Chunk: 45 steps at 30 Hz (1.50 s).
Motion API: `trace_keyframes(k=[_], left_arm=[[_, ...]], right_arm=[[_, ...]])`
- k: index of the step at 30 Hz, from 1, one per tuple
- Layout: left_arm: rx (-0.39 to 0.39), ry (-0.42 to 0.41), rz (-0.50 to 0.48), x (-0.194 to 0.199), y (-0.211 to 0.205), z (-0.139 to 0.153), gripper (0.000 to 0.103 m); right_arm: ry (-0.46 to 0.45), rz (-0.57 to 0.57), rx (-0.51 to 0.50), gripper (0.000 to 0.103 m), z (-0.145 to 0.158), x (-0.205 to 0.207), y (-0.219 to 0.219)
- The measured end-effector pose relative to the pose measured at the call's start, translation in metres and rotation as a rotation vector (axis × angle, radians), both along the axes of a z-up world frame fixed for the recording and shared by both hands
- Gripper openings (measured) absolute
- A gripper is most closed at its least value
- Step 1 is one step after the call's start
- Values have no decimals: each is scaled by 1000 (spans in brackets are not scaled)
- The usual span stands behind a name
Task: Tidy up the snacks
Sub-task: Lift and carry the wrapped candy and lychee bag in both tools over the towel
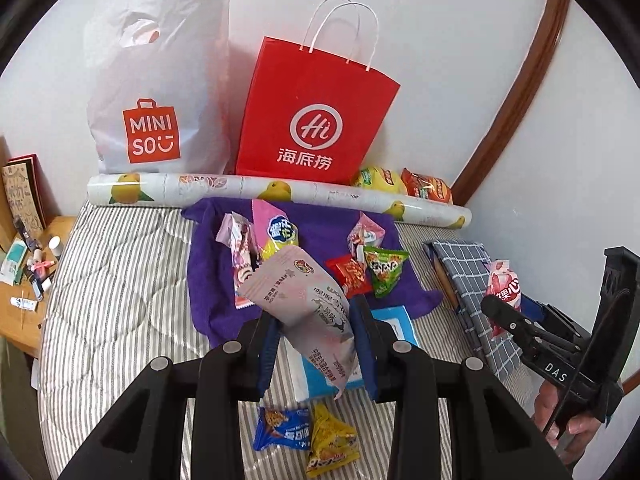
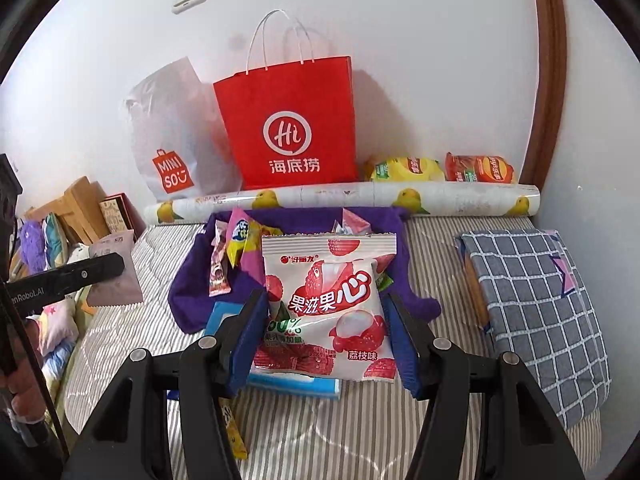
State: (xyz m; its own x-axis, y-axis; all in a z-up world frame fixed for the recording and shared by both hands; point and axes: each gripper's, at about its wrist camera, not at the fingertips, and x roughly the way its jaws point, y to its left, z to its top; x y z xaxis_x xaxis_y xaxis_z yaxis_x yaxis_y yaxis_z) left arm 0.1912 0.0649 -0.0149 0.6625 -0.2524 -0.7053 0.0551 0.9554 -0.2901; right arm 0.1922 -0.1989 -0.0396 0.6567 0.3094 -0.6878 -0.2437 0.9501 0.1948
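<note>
Nearest us: left gripper (image 1: 316,344) clamped on grey snack pouch (image 1: 304,300), right gripper (image 2: 326,340) clamped on lychee gummy packet (image 2: 328,304), both raised above purple cloth (image 1: 316,224). We judged sorting early: several packets (image 1: 372,268) left on cloth, two (image 1: 308,436) short of it.

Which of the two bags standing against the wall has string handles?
The red paper bag; the white plastic bag beside it has only a cut-out grip hole.
</note>
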Motion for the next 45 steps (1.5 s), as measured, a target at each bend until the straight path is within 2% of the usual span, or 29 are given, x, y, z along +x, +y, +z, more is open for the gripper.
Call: trace_keyframes(k=[11, 19, 26, 36, 45], left_arm=[[13, 33, 36, 41, 10, -10, 33], [10, 74, 46, 74, 17, -25, 33], [9, 125, 56, 100, 24, -49, 33], [-9, 201, 52, 118, 31, -88, 33], [-18, 219, 27, 126, 30, -104, 33]], right_arm=[[32, 29, 22, 58, -8, 50, 9], [71, 52, 43, 58, -27, 87, 20], [113, 73, 58, 58, -49, 114, 36], [193, 113, 22, 58, -90, 140, 65], [243, 113, 3, 58, -112, 156, 76]])
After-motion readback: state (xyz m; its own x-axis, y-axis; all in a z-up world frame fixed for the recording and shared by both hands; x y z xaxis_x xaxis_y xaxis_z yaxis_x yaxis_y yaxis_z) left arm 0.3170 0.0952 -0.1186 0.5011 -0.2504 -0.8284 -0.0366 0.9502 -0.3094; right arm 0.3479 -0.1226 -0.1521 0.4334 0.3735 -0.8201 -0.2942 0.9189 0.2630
